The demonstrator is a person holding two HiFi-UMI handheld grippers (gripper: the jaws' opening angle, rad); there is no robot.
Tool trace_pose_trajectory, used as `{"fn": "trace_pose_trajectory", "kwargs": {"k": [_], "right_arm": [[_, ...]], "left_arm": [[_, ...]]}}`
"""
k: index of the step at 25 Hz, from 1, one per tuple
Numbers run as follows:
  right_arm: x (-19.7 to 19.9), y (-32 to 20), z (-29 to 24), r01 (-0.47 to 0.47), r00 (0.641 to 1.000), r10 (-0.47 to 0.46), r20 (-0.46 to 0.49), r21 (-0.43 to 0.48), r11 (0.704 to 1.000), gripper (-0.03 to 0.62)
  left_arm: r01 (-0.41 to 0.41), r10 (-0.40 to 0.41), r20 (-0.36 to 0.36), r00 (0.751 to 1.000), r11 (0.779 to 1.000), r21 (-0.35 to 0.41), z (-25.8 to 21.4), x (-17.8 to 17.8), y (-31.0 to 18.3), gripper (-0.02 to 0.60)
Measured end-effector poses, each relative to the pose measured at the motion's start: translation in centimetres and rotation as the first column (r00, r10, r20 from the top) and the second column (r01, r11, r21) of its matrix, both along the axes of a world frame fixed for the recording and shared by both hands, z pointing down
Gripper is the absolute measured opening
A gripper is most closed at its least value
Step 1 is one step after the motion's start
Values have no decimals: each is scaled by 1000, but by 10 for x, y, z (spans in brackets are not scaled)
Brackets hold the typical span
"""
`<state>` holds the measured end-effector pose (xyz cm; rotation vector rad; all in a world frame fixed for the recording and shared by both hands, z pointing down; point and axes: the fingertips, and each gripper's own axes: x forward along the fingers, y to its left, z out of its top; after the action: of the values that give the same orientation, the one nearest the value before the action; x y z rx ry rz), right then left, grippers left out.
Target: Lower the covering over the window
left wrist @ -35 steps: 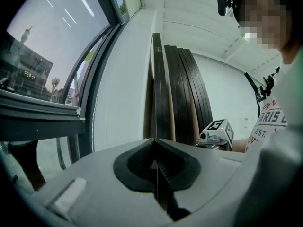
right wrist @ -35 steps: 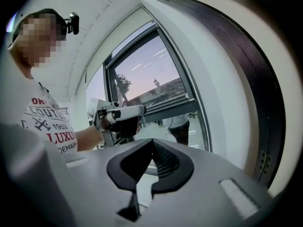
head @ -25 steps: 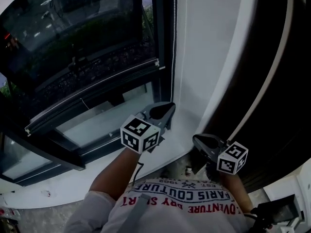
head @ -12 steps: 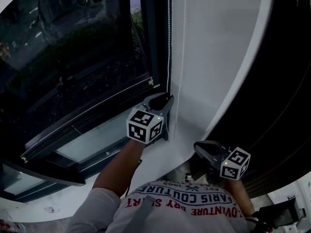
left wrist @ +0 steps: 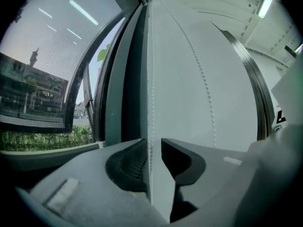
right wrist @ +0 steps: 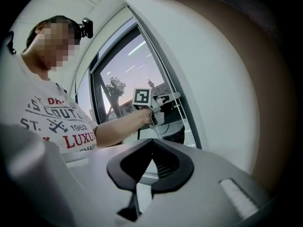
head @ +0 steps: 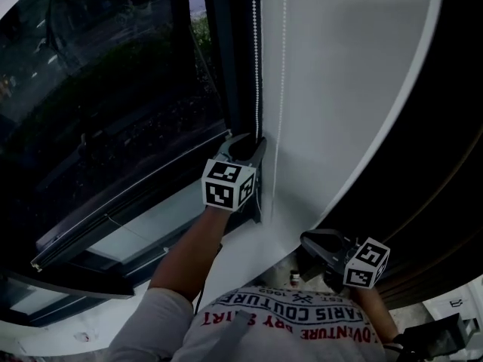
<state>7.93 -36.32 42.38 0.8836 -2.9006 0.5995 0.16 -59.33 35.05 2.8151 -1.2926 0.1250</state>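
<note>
The left gripper (left wrist: 152,145) is seen with its jaws wide apart, having just been opening. The chain (left wrist: 150,93) is framed between them, close to the left pad but not pinched, so nothing is held. Within the last second this gripper has been carried in to the chain, which it had not yet reached. The frame (head: 226,66) is set just left of the chain, and the second strand (left wrist: 204,89) is left free just right of it, against the wall (head: 347,89). The blind (head: 113,111), a dark mesh, is hung left of the chain, with a strip of bare glass shown under its lower edge. The right gripper (right wrist: 153,143) is kept shut and empty, right of the chain and nearer the person. A grasp on the chain is thus prepared; closing and a pull are judged to come next.
</note>
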Motion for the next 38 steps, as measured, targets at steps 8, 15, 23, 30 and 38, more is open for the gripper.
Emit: {"fn": "trace_pose_trajectory", "kwargs": {"k": [8,15,23,30,38], "right_arm": [[9,3,2,-22,1000,22,-10,-16,1000,3],[9,14,7,-17,1000,17,-4,-26,1000,3],[9,49,19,0,1000,0,1,-28,1000,3],[10,97,37,-6,1000,5,-9,-48,999,3],[23,163,49,-1,1000,0,-6,-53,999,2]], "left_arm": [[-17,17,-40,999,1000,2,-7,7,-5,20],[-43,43,-44,998,999,-2,-6,6,17,8],[-146,145,-36,989,989,-20,-4,9,85,8],[-211,211,-32,977,977,-9,-2,10,175,8],[-235,236,-11,972,971,39,-18,23,273,8]]}}
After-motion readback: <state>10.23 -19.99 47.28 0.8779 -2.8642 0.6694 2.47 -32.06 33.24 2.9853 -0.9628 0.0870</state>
